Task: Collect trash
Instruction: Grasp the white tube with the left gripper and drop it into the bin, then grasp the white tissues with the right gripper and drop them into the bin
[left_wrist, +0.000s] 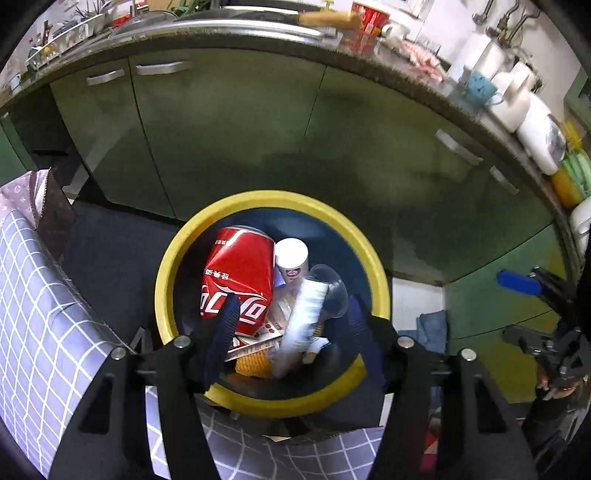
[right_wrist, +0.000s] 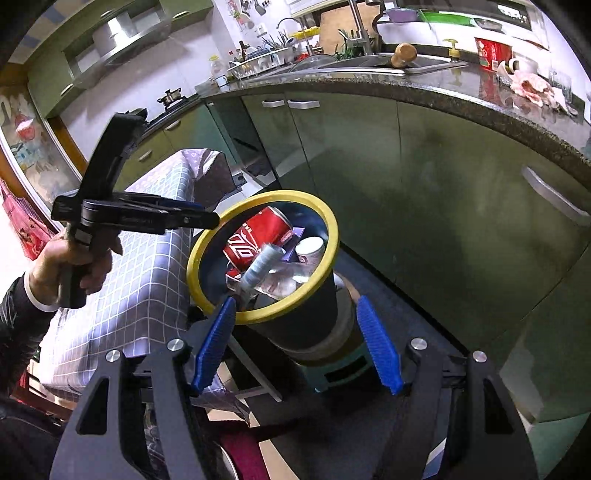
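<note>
Kitchen, w/ green cabinets behind: the left gripper (left_wrist: 291, 321) hangs over a yellow-rimmed trash bin (left_wrist: 173, 266), fingers apart, a blurred plastic bottle (left_wrist: 306, 317) just below them, not pressed by either pad. Bin already holds a red Coca-Cola can (left_wrist: 240, 273) & a white paper cup (left_wrist: 291, 258). Right gripper (right_wrist: 295, 339), blue pads spread w/ nothing between, sits nearer the camera than the bin, beside a checked tablecloth (right_wrist: 147, 266).

Left gripper (left_wrist: 291, 325): pointing steeply down, jaws parted, nothing pressed between the blue pads (left_wrist: 225, 325). Seen from the right wrist view, the left hand (right_wrist: 74, 264) grips its black handle, dark sleeve with white cuff at the wrist. Right gripper (right_wrist: 297, 343): angled downward, jaws apart, empty.
</note>
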